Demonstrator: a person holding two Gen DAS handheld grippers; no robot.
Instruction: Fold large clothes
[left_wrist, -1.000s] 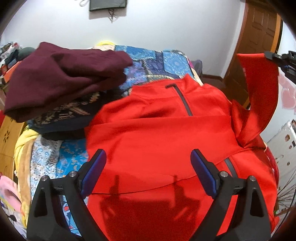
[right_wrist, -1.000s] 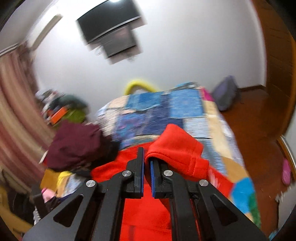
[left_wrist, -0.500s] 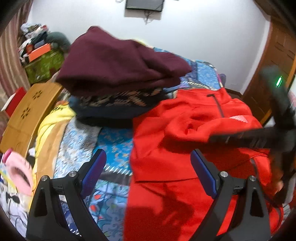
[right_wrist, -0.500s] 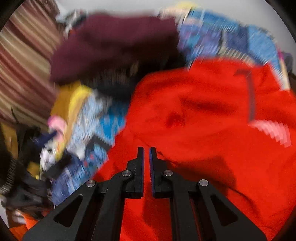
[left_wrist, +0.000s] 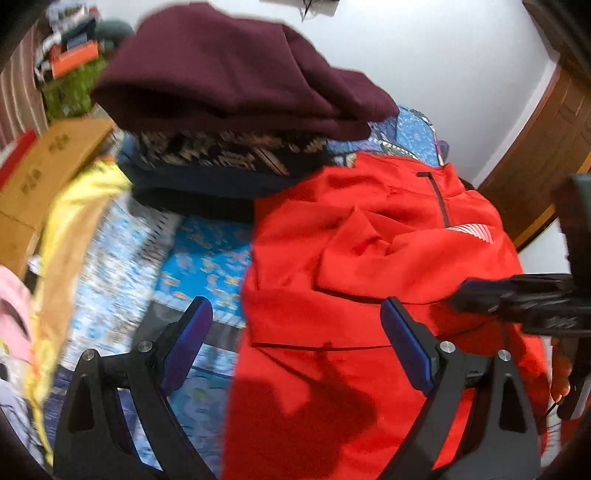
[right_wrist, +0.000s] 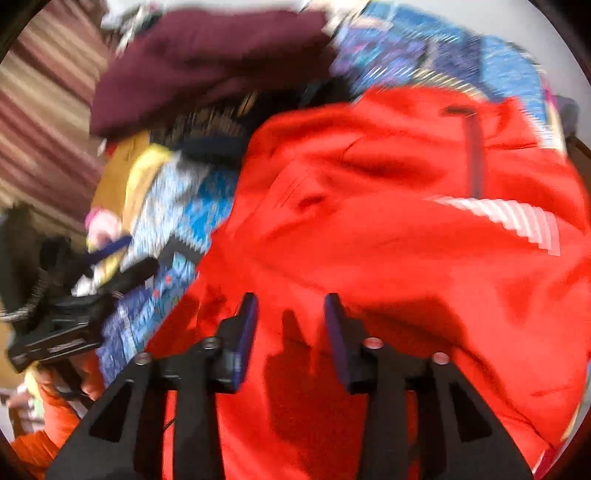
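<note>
Although the red jacket (left_wrist: 369, 280) lies spread on the bed (left_wrist: 207, 258) with one sleeve laid across its chest, I judge the folding only begun: the body is unfolded. The left gripper (left_wrist: 295, 347) hovers above its hem, fingers wide apart and empty; the right gripper (right_wrist: 290, 332) is parted too, holding nothing. A pile of folded clothes (left_wrist: 236, 92) sits just beside; no containers show

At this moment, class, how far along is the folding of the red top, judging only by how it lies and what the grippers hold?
Done: one sleeve lies folded across the chest of the red top. In hand: nothing; the left gripper and right gripper both hover open over it. Left: the body remains spread on the bedspread, not folded like the maroon garment stacked behind.
</note>
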